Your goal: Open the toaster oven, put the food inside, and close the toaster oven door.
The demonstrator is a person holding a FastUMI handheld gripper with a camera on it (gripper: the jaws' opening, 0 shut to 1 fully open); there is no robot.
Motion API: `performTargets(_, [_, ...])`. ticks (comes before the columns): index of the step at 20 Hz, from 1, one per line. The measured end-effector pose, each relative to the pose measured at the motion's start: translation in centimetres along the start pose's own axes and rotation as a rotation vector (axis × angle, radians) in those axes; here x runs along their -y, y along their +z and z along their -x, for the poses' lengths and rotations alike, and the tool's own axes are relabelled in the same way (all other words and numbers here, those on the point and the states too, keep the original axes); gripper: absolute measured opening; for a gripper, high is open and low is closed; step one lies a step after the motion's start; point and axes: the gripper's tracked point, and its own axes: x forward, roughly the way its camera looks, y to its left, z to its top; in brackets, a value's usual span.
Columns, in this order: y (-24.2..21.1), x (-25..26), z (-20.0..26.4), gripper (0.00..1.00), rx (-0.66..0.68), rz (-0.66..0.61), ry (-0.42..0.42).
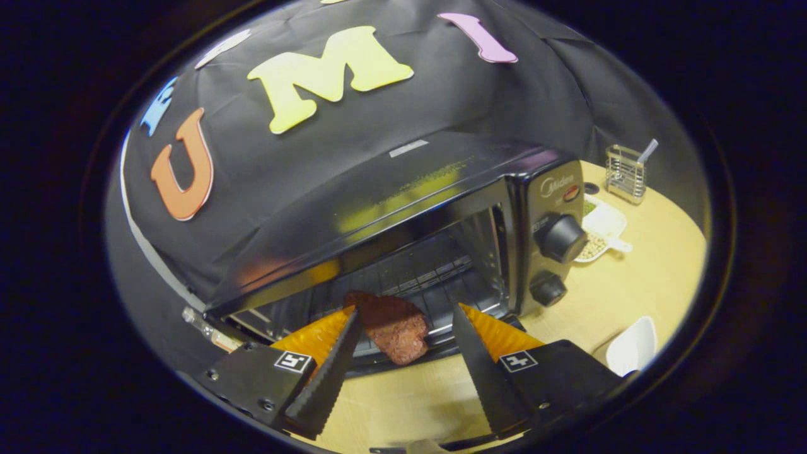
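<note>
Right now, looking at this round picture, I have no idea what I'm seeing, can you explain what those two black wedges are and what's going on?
The picture comes from a fisheye camera mounted on a hand-held gripper, a two-finger tool a person carries. The black toothed wedges are its fingers, looking forward. They stand apart, open, holding nothing. Just ahead, between them, a reddish-brown piece of food lies at the mouth of a black toaster oven, whose inside rack shows, so the door seems open. The oven sits on a light wooden table. Beside its two knobs lie a small dish of beans, a wire holder, and, nearer, a white bowl.
</note>
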Motion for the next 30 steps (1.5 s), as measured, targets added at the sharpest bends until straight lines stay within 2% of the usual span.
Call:
performTargets(8, [-1.4,1.9,7.4,0.93,-0.053,0.168,0.014])
performTargets(12, [-5.2,3.4,11.3,0.93,-0.11,0.288,0.009])
performTargets(17, [-10.3,5.3,14.1,0.94,-0.203,0.346,-0.001])
performTargets(23, [-15.8,7.2,14.0,0.94,-0.308,0.368,-0.015])
performTargets(30, [-18.1,6.7,11.2,0.94,-0.36,0.383,-0.013])
